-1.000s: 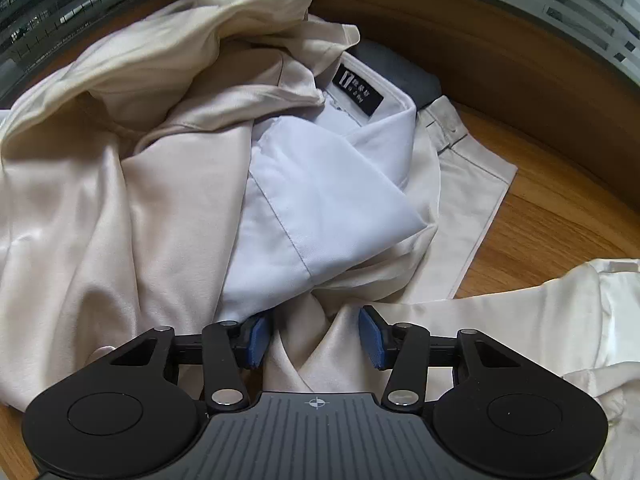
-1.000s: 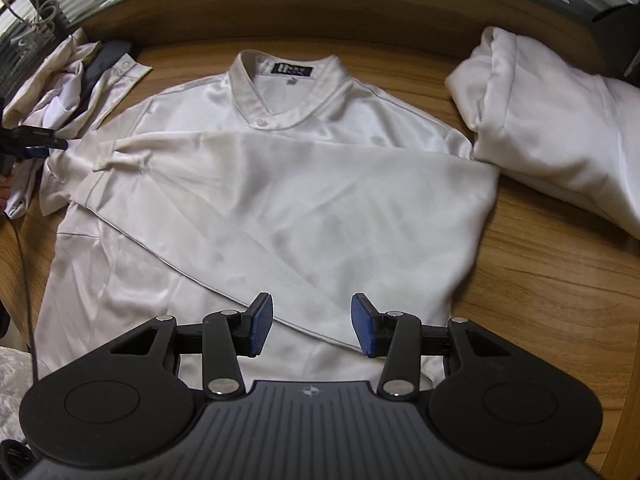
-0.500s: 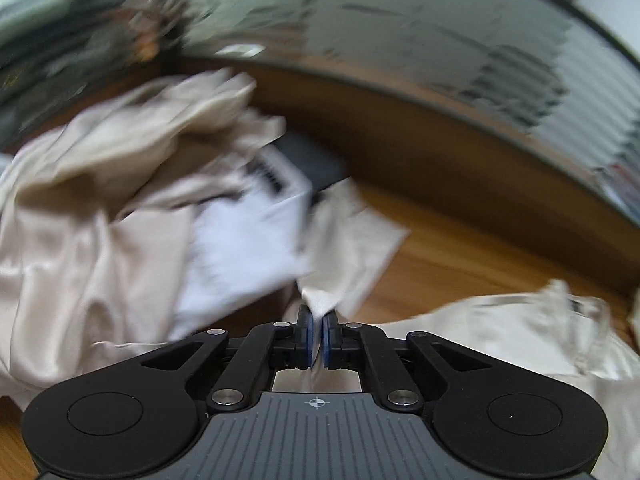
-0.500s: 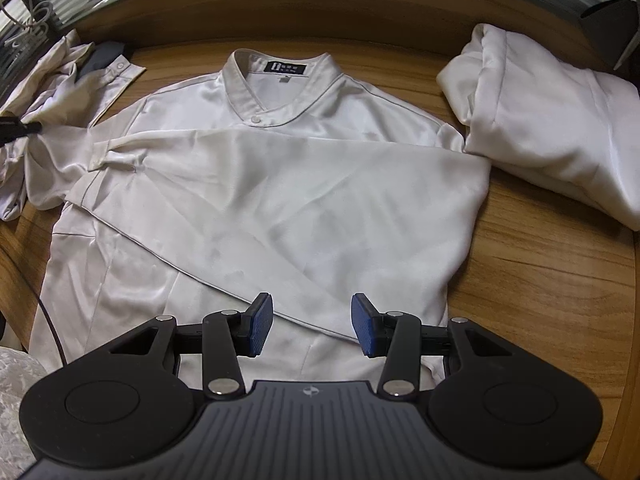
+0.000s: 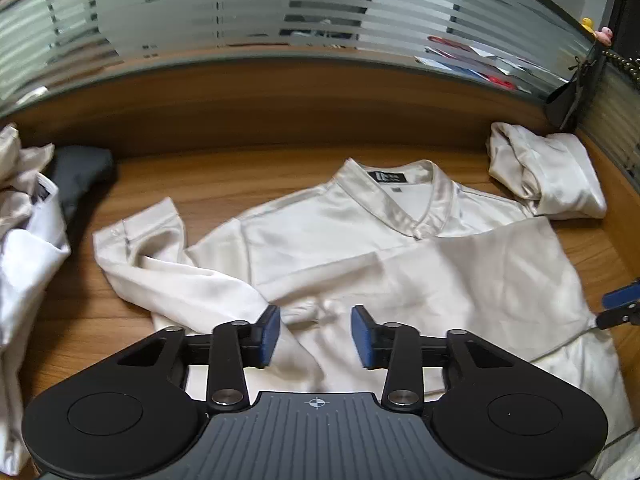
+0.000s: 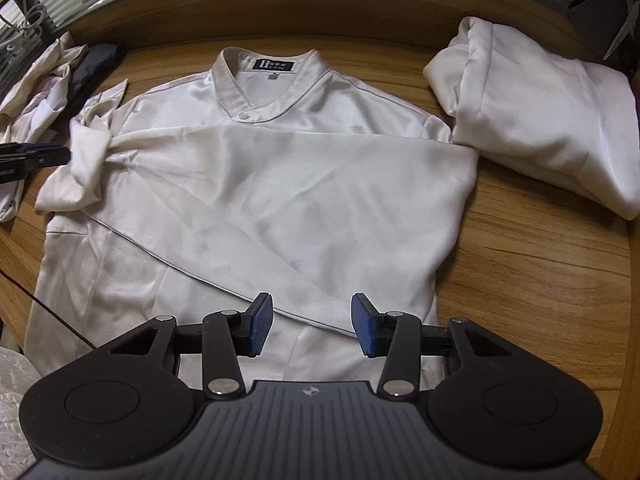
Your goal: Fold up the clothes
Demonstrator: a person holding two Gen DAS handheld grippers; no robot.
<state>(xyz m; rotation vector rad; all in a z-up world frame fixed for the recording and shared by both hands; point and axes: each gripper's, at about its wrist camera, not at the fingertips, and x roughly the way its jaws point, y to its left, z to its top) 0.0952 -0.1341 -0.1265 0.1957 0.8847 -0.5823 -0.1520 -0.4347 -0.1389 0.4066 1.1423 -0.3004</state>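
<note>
cream shirt point(image 6: 256, 184) flat on wooden table point(image 6: 540, 280), collar far side, one sleeve folded across chest, other sleeve point(image 5: 160, 264) crumpled at its side. left gripper point(image 5: 316, 336) just reopened, jaws apart, nothing between, above the sleeve. right gripper point(image 6: 312, 326) jaws apart, empty, over the hem. folded garment point(image 6: 552, 128) beside.

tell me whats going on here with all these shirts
A person with a gripper in each hand is folding a cream satin shirt laid face up on a wooden table. One sleeve is already folded across the chest; the other sleeve lies bunched at the side. The left gripper has just been opening, nothing between its pads. The right gripper hovers open over the hem. A folded shirt sits to one side, an unfolded pile to the other.
</note>
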